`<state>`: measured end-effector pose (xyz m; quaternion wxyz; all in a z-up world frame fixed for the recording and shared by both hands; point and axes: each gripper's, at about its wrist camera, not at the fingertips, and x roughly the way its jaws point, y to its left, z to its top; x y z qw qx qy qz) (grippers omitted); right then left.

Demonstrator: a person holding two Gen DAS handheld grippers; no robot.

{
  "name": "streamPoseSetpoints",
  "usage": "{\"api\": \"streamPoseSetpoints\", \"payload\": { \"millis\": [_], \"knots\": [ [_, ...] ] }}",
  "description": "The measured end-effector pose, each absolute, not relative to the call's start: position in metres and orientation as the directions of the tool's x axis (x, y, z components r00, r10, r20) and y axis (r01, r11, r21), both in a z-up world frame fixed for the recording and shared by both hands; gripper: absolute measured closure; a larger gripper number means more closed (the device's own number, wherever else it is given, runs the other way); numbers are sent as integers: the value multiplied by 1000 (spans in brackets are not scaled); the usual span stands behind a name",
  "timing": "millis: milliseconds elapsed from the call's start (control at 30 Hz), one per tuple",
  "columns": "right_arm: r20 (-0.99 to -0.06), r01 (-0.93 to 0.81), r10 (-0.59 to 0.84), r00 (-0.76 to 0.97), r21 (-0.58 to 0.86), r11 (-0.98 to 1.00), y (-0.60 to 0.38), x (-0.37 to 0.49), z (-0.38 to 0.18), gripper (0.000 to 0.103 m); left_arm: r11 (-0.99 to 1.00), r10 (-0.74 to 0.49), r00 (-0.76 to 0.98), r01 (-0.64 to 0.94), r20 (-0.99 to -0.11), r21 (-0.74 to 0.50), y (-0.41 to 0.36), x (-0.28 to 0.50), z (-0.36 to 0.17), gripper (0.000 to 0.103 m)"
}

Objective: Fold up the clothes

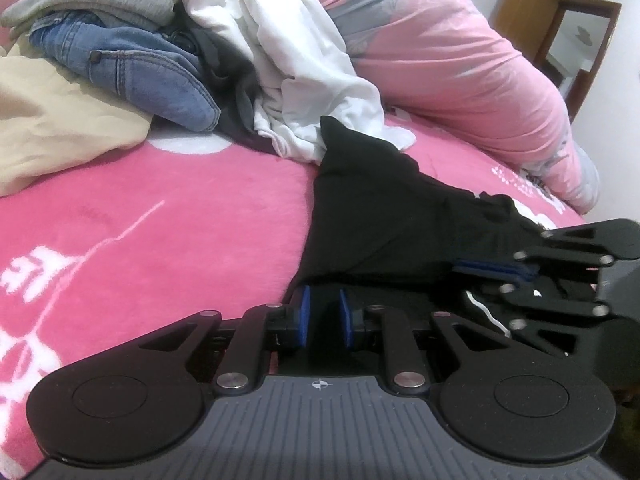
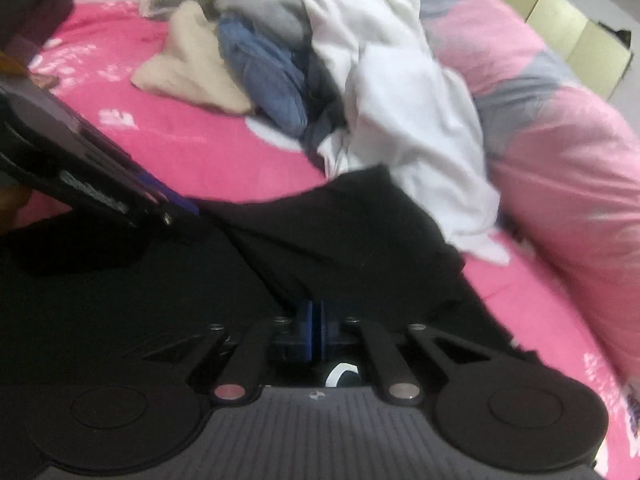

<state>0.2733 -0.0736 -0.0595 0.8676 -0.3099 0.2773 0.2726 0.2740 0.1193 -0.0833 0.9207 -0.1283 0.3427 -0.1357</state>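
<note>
**Both grippers on the black garment**

Your left gripper (image 1: 324, 314) pinches the black garment (image 1: 372, 208) between slightly parted pads; your right gripper (image 2: 317, 330) is clamped tight on its edge. It lies on the pink blanket (image 1: 160, 216), clothes pile (image 1: 168, 52) beyond.

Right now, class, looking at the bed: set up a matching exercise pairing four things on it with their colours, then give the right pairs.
Things:
1. jeans
2. garment held by the left tool
3. blanket
4. crumpled shirt

Colours:
A. white
B. bright pink
C. blue
D. black

Pairs: 1-C, 2-D, 3-B, 4-A
</note>
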Motion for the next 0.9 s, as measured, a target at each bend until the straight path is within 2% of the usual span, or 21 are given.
{"api": "streamPoseSetpoints", "payload": {
  "millis": [233, 300, 367, 400, 467, 700, 800, 900],
  "knots": [
    [-691, -676, 292, 662, -381, 631, -81, 264, -66, 99, 935, -332, 729, 168, -599, -313, 117, 272, -83, 84],
    [-696, -675, 291, 657, -371, 638, -83, 264, -63, 96, 934, -333, 728, 168, -599, -315, 117, 273, -83, 84],
    [-697, -673, 300, 652, -349, 652, -88, 264, -55, 84, 933, -336, 725, 170, -601, -317, 118, 273, -82, 85],
    [-694, -671, 308, 650, -334, 662, -92, 265, -51, 80, 933, -338, 723, 171, -602, -318, 118, 272, -81, 85],
    [-686, -663, 328, 650, -301, 685, -101, 267, -41, 79, 931, -342, 724, 175, -598, -321, 120, 269, -76, 84],
    [-597, -503, 357, 719, -93, 859, -140, 319, -13, 79, 941, -329, 814, 239, -479, -241, 112, 246, -51, 78],
    [-592, -470, 354, 725, -49, 881, -135, 350, -23, 80, 944, -326, 802, 251, -500, -213, 98, 258, -62, 77],
    [-601, -481, 366, 710, -35, 876, -123, 378, -42, 80, 960, -281, 753, 216, -595, -181, 88, 276, -81, 77]
  ]
}}
